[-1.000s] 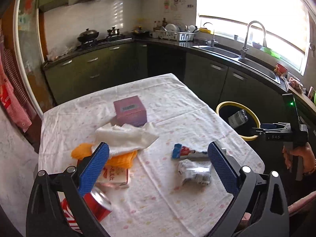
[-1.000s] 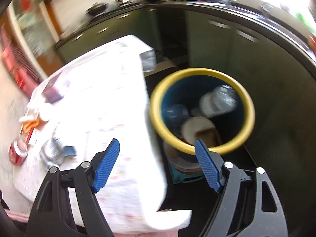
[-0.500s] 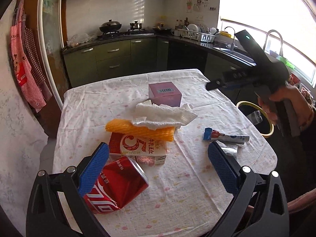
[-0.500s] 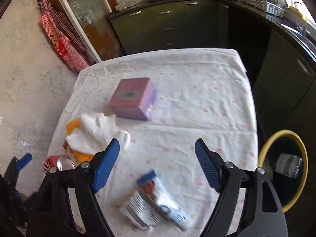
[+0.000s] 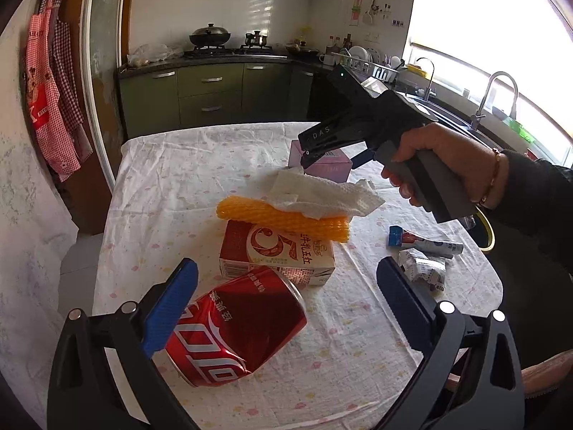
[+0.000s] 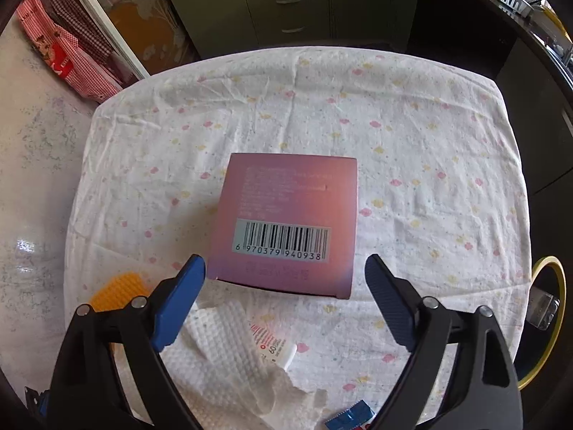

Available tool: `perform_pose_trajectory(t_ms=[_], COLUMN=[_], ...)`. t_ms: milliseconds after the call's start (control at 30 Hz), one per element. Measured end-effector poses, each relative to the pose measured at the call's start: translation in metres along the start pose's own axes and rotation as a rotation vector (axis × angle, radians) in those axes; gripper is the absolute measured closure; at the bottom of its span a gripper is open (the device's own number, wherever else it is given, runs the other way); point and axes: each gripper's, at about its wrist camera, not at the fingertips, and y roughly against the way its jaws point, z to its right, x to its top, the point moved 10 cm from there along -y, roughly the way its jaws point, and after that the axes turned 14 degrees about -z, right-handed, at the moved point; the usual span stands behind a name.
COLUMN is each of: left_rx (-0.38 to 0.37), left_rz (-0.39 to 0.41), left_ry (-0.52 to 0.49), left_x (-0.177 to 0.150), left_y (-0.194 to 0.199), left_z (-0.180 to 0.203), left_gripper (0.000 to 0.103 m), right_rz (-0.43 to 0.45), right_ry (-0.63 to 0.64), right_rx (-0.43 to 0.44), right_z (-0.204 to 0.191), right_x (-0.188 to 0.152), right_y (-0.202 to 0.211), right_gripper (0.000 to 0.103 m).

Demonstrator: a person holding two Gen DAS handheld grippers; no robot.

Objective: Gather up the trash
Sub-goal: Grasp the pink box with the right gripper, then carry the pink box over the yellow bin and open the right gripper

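Now that our right gripper [image 6: 284, 286] has swung from the yellow-rimmed bin [image 6: 553, 322] back over the table [image 6: 412, 150], its jaws having just opened wider and empty, we line up on the pink box [image 6: 286, 222], while our left gripper [image 5: 286, 308] hangs apart near the red can [image 5: 236, 326].

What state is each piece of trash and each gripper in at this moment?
red can: crushed, on its side.
milk carton: lying flat.
pink box: closed, barcode up.
paper towel: crumpled.
tube: capped, flat.
left gripper: open, empty.
right gripper: open, empty, jaws just widened.
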Motion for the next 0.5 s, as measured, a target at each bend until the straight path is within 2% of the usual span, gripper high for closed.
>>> perform_pose_trajectory(t_ms=[333, 367, 400, 500], left_rx=[-0.025, -0.024, -0.024, -0.021], left_rz=[-0.005, -0.004, -0.005, -0.006], left_ry=[0.008, 0.005, 0.002, 0.0], left_x=[-0.005, -0.005, -0.006, -0.007], left_y=[-0.006, -0.005, -0.005, -0.006], left_z=[-0.002, -0.001, 0.0, 0.0], left_gripper=[0.005, 0.005, 0.005, 0.005], right_rz=[0.059, 0.059, 0.06, 0.074], right_ry=[0.006, 0.009, 0.01, 0.026], right_rx=[-0.057, -0.067, -0.078, -0.096], right_z=[-0.011, -0.011, -0.01, -0.009], right_x=[0.003, 0.003, 0.004, 0.004], right_y=[-0.003, -0.005, -0.007, -0.005], right_gripper=[0.018, 0.019, 0.026, 0.029])
